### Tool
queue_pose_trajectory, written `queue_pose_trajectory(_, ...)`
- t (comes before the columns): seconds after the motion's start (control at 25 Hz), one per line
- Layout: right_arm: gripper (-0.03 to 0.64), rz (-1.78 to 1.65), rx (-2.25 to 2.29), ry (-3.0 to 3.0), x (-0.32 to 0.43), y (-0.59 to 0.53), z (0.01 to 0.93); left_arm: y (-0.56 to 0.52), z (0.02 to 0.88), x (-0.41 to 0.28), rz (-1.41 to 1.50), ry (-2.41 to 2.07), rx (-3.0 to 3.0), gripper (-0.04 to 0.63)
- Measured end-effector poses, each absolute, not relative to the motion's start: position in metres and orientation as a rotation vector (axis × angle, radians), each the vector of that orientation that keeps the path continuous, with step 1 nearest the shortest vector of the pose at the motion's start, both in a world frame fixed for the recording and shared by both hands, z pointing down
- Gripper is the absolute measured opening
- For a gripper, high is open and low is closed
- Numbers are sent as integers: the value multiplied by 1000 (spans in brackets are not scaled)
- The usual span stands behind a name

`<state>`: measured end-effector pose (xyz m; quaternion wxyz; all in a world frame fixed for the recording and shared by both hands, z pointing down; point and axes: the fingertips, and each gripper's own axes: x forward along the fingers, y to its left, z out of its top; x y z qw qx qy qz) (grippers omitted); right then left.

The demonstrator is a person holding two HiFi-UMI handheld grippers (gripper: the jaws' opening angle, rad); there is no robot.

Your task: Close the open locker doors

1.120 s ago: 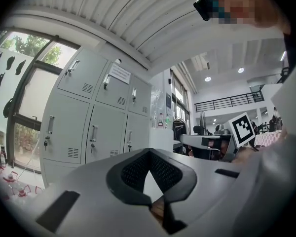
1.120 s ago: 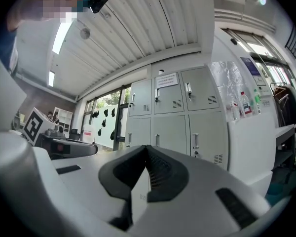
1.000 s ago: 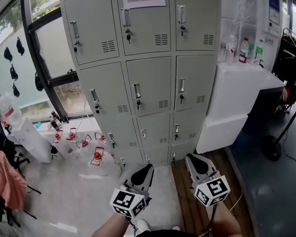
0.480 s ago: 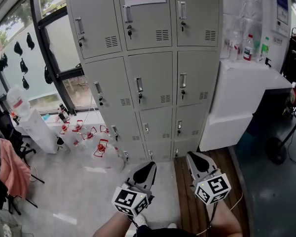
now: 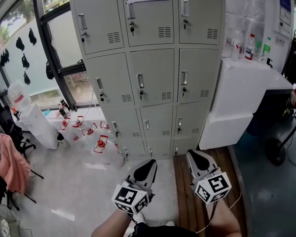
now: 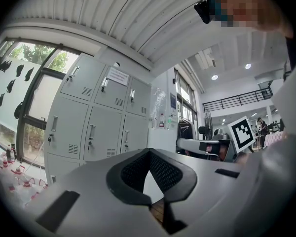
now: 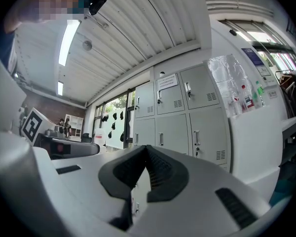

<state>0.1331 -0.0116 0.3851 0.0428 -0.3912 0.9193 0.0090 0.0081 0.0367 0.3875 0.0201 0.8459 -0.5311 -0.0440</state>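
A grey bank of lockers (image 5: 153, 73) stands ahead, three columns wide, and every door in view lies flush with its frame. The same lockers (image 6: 96, 115) show at the left of the left gripper view, and the lockers (image 7: 180, 117) fill the middle of the right gripper view. My left gripper (image 5: 147, 170) is low in the head view, shut and holding nothing, well short of the lockers. To its right, my right gripper (image 5: 196, 160) is shut as well, with nothing in it.
A white cabinet (image 5: 246, 95) with bottles on top adjoins the lockers on the right. Several water jugs (image 5: 89, 132) and a white stand (image 5: 37, 127) sit by the window at left. A pink cloth (image 5: 12, 164) hangs at the far left. Wooden flooring (image 5: 187, 201) lies underfoot.
The head view has shifted slightly, so the lockers now sit a little further right and lower in the frame. Both grippers stay shut in about the same place.
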Motion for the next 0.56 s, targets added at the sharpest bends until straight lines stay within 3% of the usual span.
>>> queue_pose_trajectory(0.56, 5, 44, -1173, 2810, 133, 1, 383, 52, 384, 9, -132, -1660, 2626, 14)
